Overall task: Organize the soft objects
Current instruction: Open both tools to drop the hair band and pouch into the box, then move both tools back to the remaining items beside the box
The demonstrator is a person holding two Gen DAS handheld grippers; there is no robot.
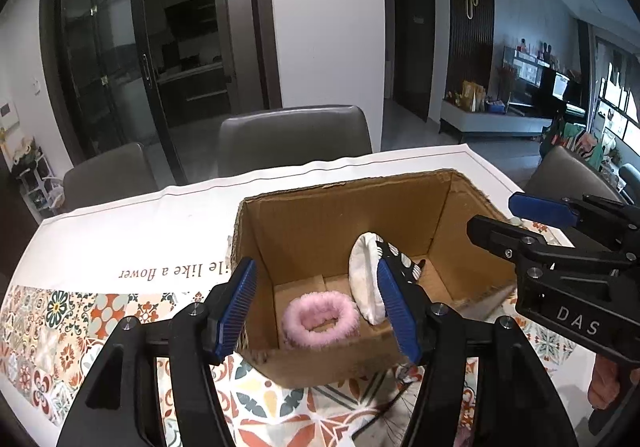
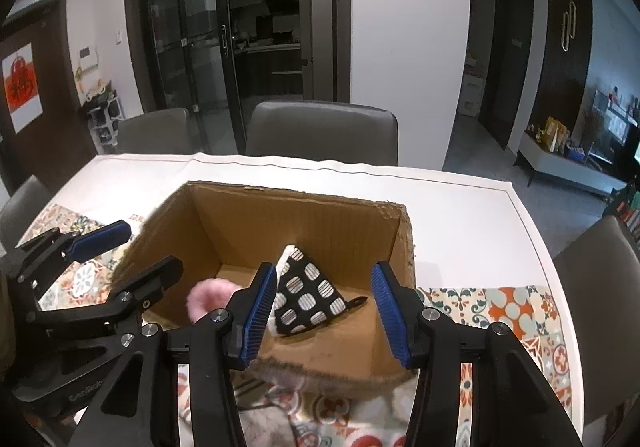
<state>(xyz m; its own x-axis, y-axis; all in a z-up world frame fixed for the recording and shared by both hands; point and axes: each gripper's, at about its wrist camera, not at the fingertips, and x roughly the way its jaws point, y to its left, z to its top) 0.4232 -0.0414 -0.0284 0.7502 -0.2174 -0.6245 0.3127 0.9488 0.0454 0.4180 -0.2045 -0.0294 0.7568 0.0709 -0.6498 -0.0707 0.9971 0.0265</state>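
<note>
Soft objects, two items, both inside an open cardboard box (image 1: 320, 231) standing on a table with a patterned tile-print cloth (image 1: 72, 327).
Item one: pink fluffy ring (image 1: 320, 321), lying flat on the box floor, near the front wall.
Item two: black pouch with white striped dots (image 2: 306, 297), white on its other face, propped upright at a tilt in the box, just beside the ring.
Left gripper (image 1: 316, 311): above the near edge of the box, blue ribbed pads standing apart, nothing clamped between them.
Right gripper (image 2: 324, 307): above the same edge, pads likewise parted and empty; the pouch shows through the gap, lower down in the box.
Grey chairs (image 2: 320, 131) stand behind the table.
</note>
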